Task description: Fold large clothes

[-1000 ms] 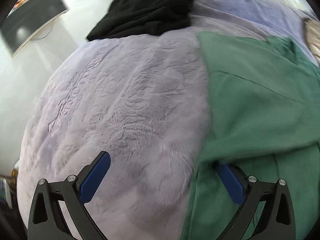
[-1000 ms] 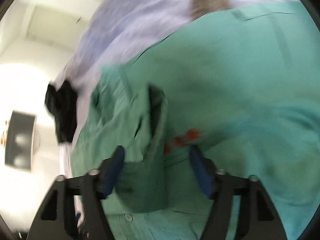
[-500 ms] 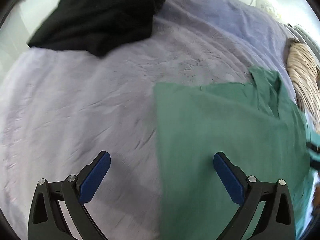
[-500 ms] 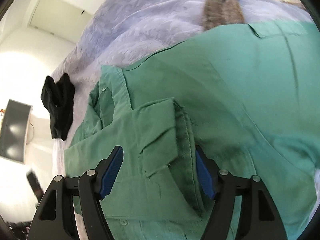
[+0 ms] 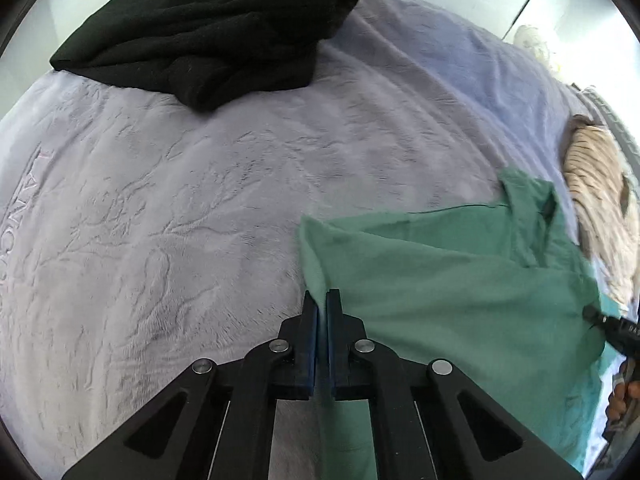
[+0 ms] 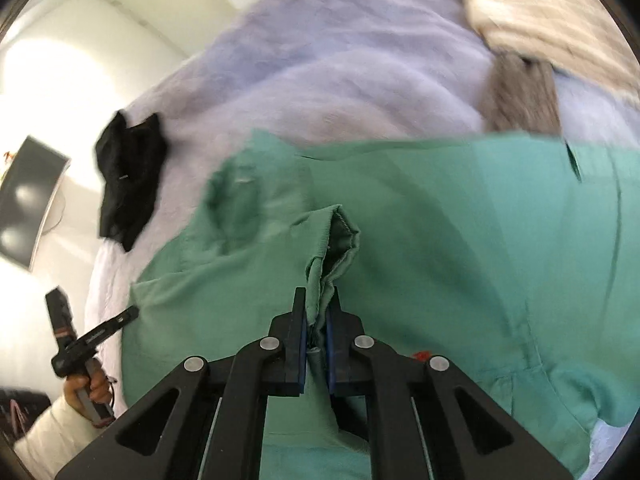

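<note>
A green button shirt (image 5: 460, 280) lies spread on a lavender plush blanket (image 5: 160, 200). My left gripper (image 5: 322, 296) is closing its jaws on the shirt's left edge, and the pads pinch the cloth. In the right wrist view, the same shirt (image 6: 460, 220) fills the middle. My right gripper (image 6: 318, 300) is closing on a bunched sleeve cuff (image 6: 336, 240), which stands up between the pads. The left gripper's tip touches the shirt's edge at the lower left of that view.
A crumpled black garment (image 5: 208, 28) lies at the blanket's far end. A beige striped cloth (image 5: 600, 200) and a grey item (image 6: 520, 92) lie beyond the shirt's collar side. A dark monitor (image 6: 28, 200) stands off the bed. A hand (image 6: 88, 392) grips the left tool.
Both grippers have gone from wide open to pinched on green cloth. The left one slid toward the shirt's edge. The cuff in the right one now stands bunched and lifted.
</note>
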`<move>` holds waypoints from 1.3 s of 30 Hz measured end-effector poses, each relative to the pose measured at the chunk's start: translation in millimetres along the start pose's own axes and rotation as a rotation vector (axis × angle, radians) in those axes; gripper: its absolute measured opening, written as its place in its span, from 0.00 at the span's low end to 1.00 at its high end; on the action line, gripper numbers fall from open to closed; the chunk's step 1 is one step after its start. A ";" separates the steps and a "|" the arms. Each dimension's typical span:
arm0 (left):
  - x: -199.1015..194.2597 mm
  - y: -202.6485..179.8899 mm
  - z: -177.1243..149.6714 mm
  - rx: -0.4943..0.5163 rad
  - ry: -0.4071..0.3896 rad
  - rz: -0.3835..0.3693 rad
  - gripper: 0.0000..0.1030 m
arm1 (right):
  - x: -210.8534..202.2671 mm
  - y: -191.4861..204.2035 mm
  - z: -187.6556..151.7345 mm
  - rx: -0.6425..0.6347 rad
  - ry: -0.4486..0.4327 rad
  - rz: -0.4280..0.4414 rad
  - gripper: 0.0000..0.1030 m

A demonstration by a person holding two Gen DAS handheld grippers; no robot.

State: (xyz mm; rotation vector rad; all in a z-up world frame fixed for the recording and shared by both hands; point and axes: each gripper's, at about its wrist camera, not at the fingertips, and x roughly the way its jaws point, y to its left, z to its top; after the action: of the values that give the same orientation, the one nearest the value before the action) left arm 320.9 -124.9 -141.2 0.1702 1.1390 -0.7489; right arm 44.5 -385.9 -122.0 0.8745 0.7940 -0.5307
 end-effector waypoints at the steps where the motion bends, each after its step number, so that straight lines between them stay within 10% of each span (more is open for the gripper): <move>1: 1.8 -1.4 0.4 -0.002 -0.001 0.016 0.06 | 8.2 -11.7 -1.9 0.034 0.020 -0.007 0.11; 3: -1.8 -0.7 0.0 -0.016 -0.007 0.026 0.06 | 13.7 -33.3 -9.3 0.125 0.028 -0.014 0.16; 7: -20.6 1.4 -4.3 0.029 -0.012 0.134 0.07 | -11.5 -37.6 -17.8 0.161 -0.025 -0.069 0.63; 20: -99.8 -48.5 -79.3 0.169 -0.021 -0.071 0.07 | -61.2 3.9 -75.0 0.112 -0.055 -0.047 0.64; 27: -49.1 -25.5 -118.3 0.174 0.073 0.078 0.07 | -33.3 30.7 -101.4 0.060 0.068 0.008 0.64; 39: -83.2 -0.9 -131.0 0.120 0.083 0.204 0.07 | -42.8 20.2 -138.7 0.104 0.140 0.021 0.64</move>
State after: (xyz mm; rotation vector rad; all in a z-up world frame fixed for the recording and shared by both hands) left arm 203.6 -24.4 -125.9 0.4154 1.1365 -0.6329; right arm -21.2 -255.4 -133.5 1.0235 0.8902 -0.4997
